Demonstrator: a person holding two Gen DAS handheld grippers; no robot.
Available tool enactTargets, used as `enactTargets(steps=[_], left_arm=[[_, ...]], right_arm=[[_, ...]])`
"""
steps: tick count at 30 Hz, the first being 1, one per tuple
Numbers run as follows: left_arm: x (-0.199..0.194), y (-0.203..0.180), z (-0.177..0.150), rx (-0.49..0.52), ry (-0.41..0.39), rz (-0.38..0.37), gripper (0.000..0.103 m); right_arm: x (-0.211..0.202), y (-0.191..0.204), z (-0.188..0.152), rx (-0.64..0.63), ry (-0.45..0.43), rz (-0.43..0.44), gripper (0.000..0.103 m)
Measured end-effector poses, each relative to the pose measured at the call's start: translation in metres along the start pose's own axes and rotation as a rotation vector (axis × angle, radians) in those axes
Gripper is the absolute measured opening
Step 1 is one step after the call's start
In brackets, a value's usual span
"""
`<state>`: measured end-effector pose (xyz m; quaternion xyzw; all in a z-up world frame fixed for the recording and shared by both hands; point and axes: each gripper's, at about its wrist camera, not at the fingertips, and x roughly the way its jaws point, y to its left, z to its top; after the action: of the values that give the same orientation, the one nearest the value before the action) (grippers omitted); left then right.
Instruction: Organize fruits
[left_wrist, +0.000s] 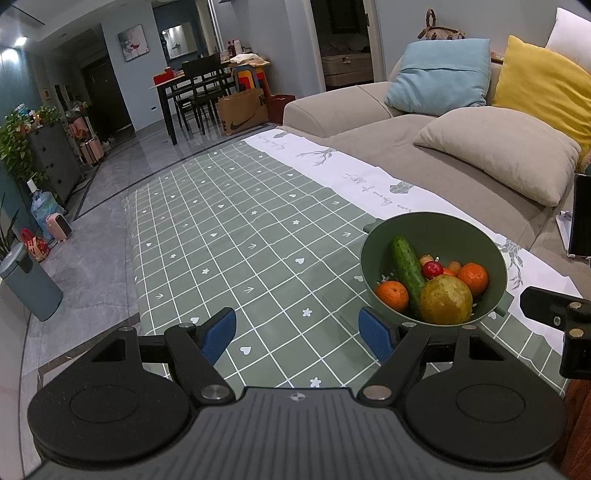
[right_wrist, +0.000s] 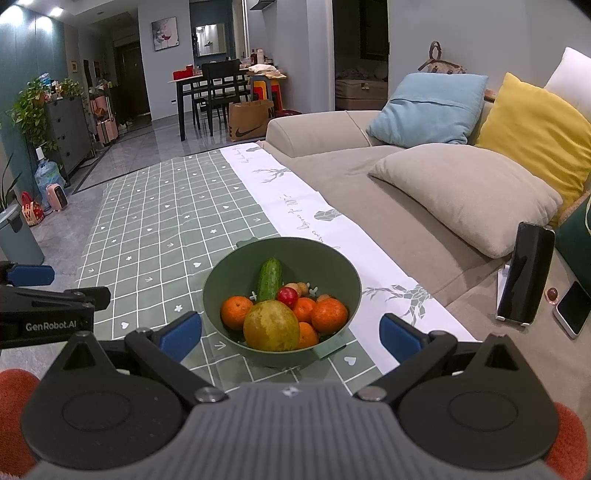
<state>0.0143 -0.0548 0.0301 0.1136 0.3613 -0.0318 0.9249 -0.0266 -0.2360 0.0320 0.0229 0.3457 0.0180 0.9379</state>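
Note:
A green bowl (right_wrist: 343, 280) stands on the green checked tablecloth (right_wrist: 155, 221) near the table's front right. It holds a cucumber (right_wrist: 269, 278), a large yellow-green pear (right_wrist: 271, 325), several oranges (right_wrist: 236, 312) and a small red fruit (right_wrist: 287, 295). My right gripper (right_wrist: 291, 334) is open and empty, its blue pads either side of the bowl's near rim. My left gripper (left_wrist: 297, 332) is open and empty over the cloth, left of the bowl (left_wrist: 495, 254); its right pad is close to the bowl's near-left rim.
A beige sofa (right_wrist: 369, 184) with blue, yellow and beige cushions runs along the table's right side. A phone on a stand (right_wrist: 524, 273) and another phone (right_wrist: 572, 310) lie on it. A bin (left_wrist: 29, 284) stands on the floor at left.

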Motion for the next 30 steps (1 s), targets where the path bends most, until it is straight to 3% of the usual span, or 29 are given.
enactTargets(steps=[30], left_arm=[[-0.0071, -0.0031, 0.0039, -0.008, -0.010, -0.001, 0.089]], right_arm=[[-0.0037, -0.0039, 0.0008, 0.015, 0.001, -0.005, 0.098]])
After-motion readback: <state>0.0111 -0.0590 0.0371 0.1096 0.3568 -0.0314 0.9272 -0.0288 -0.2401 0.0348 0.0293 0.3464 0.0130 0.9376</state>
